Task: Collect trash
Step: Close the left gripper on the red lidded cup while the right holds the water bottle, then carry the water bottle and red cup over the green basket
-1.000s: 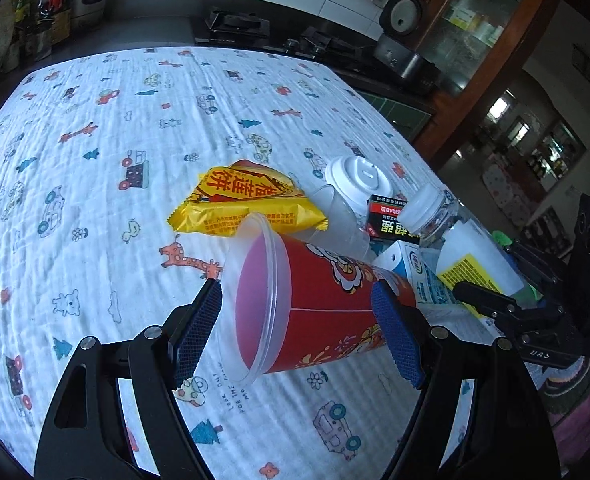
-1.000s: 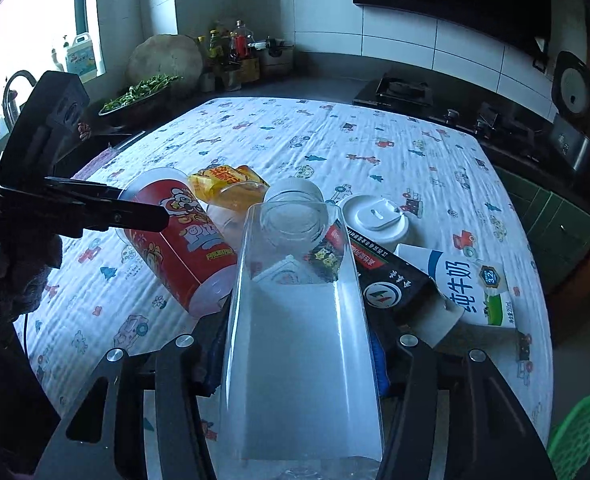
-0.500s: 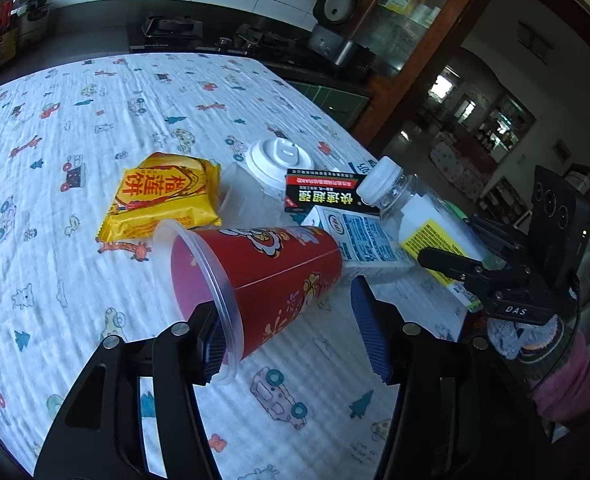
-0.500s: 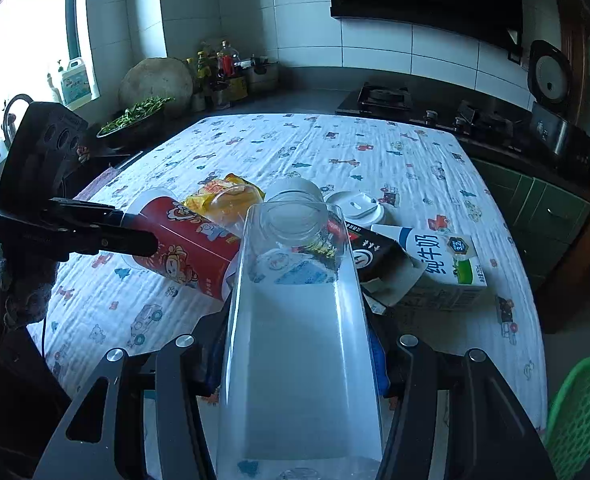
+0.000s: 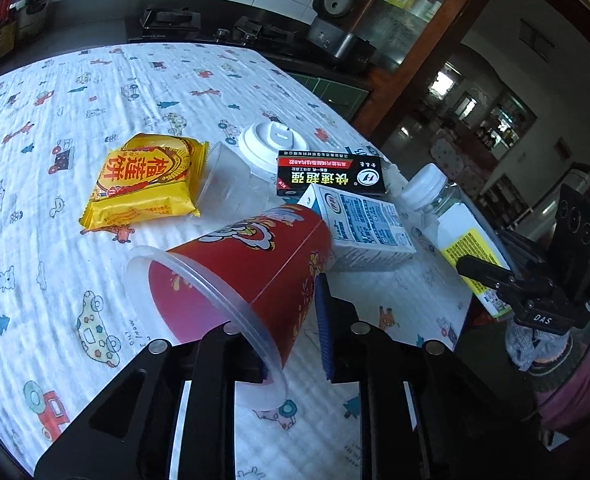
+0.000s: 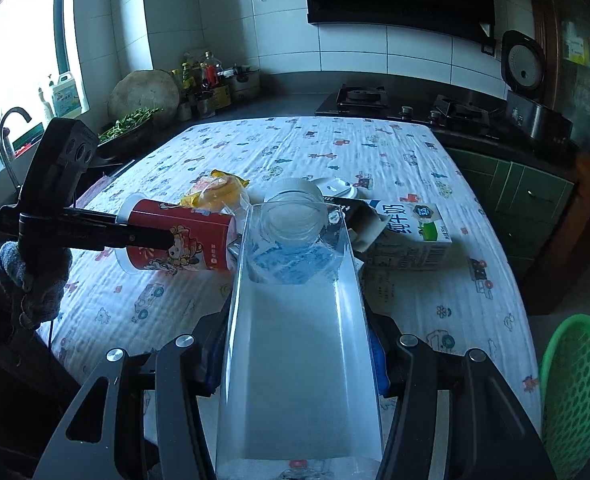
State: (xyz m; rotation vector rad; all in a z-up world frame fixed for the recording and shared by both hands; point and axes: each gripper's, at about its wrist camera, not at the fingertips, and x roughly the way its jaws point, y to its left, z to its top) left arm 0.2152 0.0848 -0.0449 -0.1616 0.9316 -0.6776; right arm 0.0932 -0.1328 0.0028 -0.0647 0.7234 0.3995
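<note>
My left gripper (image 5: pixel 291 332) has just been closing and pinches the red printed plastic cup's (image 5: pixel 247 264) rim wall; my right gripper (image 6: pixel 295 356) clamps the clear square bottle (image 6: pixel 295 320), ready for binning.

Dim bluish frames, window (image 6: pixel 15 60) glare (left); fisheye-warped edges

Left gripper (image 5: pixel 291 332): angled down toward table, jaws just been closing, now pinching rim of red cup (image 5: pixel 251 264) lying on its side, one finger inside the mouth, one outside. Gloved left hand (image 6: pixel 35 276) at near left, wrapped round gripper handle. Right gripper (image 6: pixel 299 344): angled down, jaws clamped on clear bottle (image 6: pixel 299 320), bottle pointing away along fingers.
</note>
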